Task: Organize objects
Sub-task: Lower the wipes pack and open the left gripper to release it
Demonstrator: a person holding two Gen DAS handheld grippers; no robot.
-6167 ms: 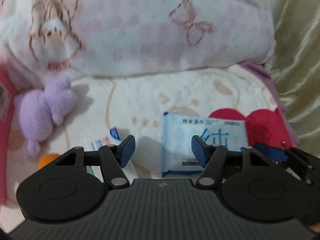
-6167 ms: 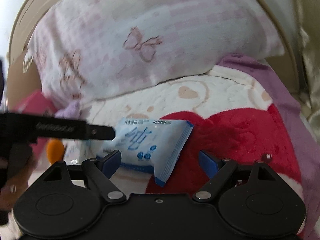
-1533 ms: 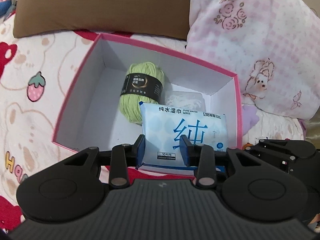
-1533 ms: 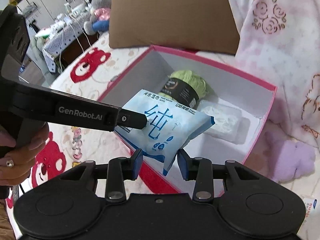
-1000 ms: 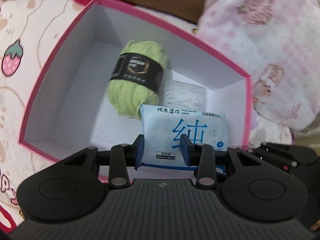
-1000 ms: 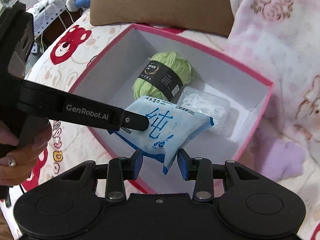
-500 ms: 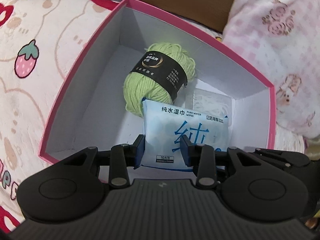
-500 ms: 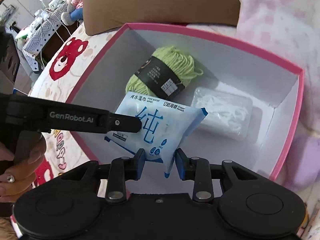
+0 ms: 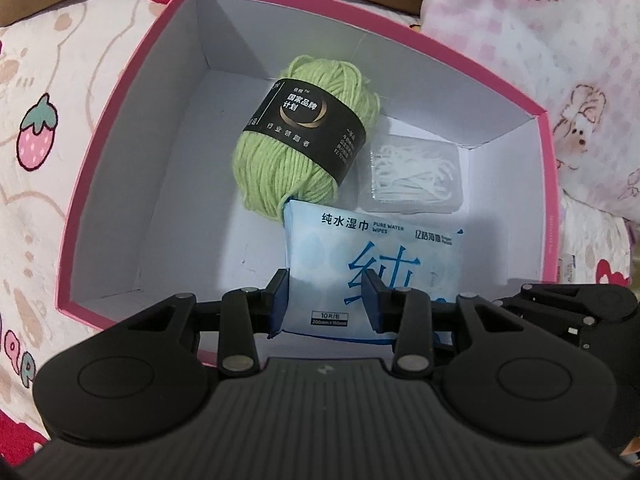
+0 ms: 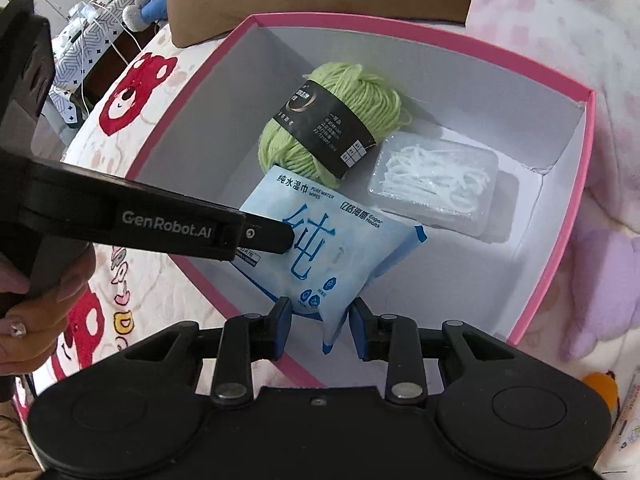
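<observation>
Holding a soft blue-and-white plastic pack of wet wipes [image 9: 372,264] between them, both grippers are hanging over the open pink cardboard box with a white inside [image 9: 132,184]. The left gripper [image 9: 326,296] is pinching the pack's near edge, though its jaws are just starting to ease apart; the right gripper [image 10: 318,322] is clamped narrowly on the pack's near corner. The pack is lying straight ahead of both claws, its long axis running across the box, its far edge touching the green ball of yarn with a black paper band [image 9: 308,140]; a clear packet of white strings [image 10: 436,184] is sitting just beside it. Printed on the pack I am reading "PURE WATER WIPES"; the left tool's arm is showing "GenRobot.AI".
</observation>
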